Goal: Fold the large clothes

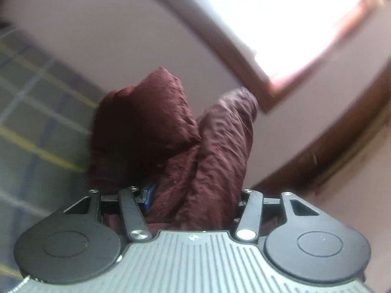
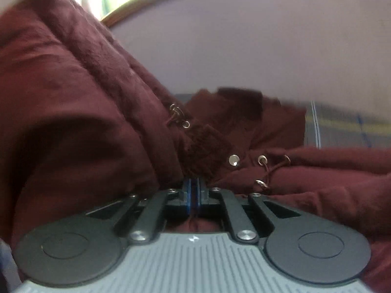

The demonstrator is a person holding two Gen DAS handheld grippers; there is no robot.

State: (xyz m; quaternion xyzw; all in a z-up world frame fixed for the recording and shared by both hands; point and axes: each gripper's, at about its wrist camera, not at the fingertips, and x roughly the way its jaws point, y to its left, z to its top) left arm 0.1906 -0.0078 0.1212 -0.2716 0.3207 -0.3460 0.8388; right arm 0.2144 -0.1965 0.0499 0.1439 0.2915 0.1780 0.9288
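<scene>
The right gripper (image 2: 193, 190) had its blue-padded fingers (image 2: 187, 190) clenched almost together, with a thin edge of the maroon jacket (image 2: 73, 134) pinched between them, close to a snap button (image 2: 234, 160) and the drawstring eyelets (image 2: 262, 160) of what looked like the hood or collar. The left gripper (image 1: 195, 195) stood partly spread, and a thick bunched roll of the same maroon fabric (image 1: 195, 134) filled the gap; only one blue pad (image 1: 146, 195) showed, the other being hidden by cloth, so the fingers appeared to be grasping that bundle, though the contact on the far side could not be seen. Outward from the fingers, the jacket rose in two puffy lobes ahead of the left gripper, lifted clear against the wall and a bright window (image 1: 281, 17), while in the right view most of it lay heaped low over a checked cover (image 2: 347, 124), apparently a bed or similar surface. Judging from this, the folding was at an early stage: the garment was still rumpled and bulky, no flat fold was visible, and smoothing and every fold seemed left to do. The left gripper was raised and canted, the room tilting across its view; the right one sat low, aimed slightly downward into the heap.
</scene>
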